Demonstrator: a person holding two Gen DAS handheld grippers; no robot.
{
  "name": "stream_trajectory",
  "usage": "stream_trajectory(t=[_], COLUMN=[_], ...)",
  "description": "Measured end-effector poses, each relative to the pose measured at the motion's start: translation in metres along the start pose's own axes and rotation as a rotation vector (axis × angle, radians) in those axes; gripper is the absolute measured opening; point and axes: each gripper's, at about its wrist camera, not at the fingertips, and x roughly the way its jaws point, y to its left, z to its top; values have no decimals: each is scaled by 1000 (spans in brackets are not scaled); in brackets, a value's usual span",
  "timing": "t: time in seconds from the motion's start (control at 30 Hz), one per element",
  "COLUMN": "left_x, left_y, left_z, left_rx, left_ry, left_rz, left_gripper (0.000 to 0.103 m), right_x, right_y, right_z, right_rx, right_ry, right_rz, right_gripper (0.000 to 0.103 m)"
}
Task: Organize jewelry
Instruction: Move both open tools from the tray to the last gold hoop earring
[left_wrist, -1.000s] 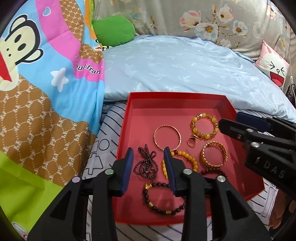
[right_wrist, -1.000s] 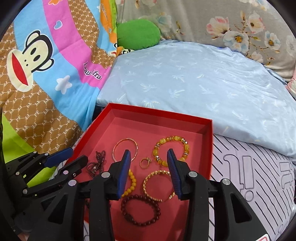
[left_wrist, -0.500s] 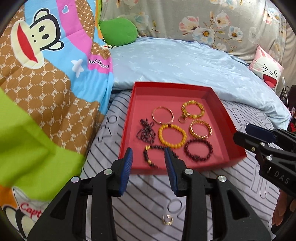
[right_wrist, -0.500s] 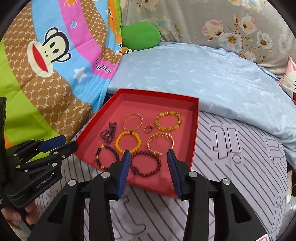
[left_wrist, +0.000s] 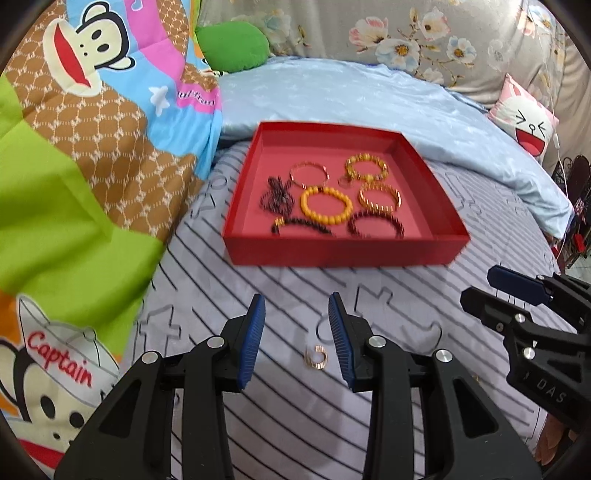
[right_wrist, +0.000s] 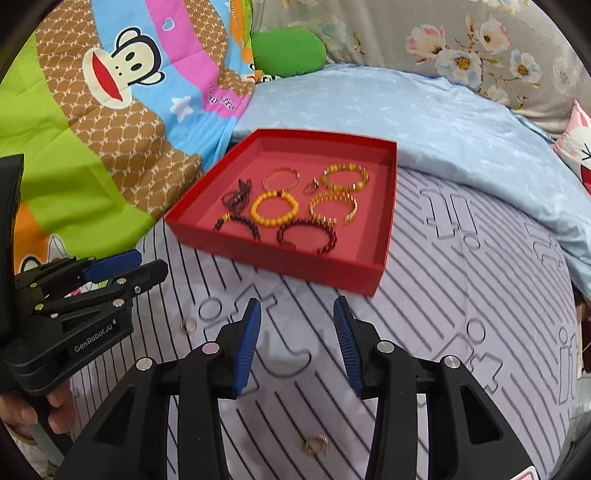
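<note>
Striped grey bedsheet (left_wrist: 369, 295) carries everything — the red tray (left_wrist: 343, 251) sits toward its far edge against the blue duvet (left_wrist: 351, 96), with bracelets laid in rows inside. The left gripper (left_wrist: 297, 338) and right gripper (right_wrist: 297, 341) both hover empty, jaws partly open. A gold ring (left_wrist: 316, 357) lies on the sheet between the left fingers; another gold ring (right_wrist: 317, 443) lies below the right gripper. Likely step: collecting stray rings — next, lowering and closing on one.

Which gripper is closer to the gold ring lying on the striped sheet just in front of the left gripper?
Left. The left gripper frames the gold ring between open jaws; the right gripper is off to its right.
</note>
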Motion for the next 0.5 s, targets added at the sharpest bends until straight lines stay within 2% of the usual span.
stream_trajectory(t=[0.5], left_x=[10], left_y=[-11], left_z=[-41], left_rx=[5], left_ry=[81], left_rz=[-11], left_gripper=[34], right_x=[5], right_y=[-11], right_z=[-67], right_rx=[51], right_ry=[107], right_rz=[-23], right_gripper=[40])
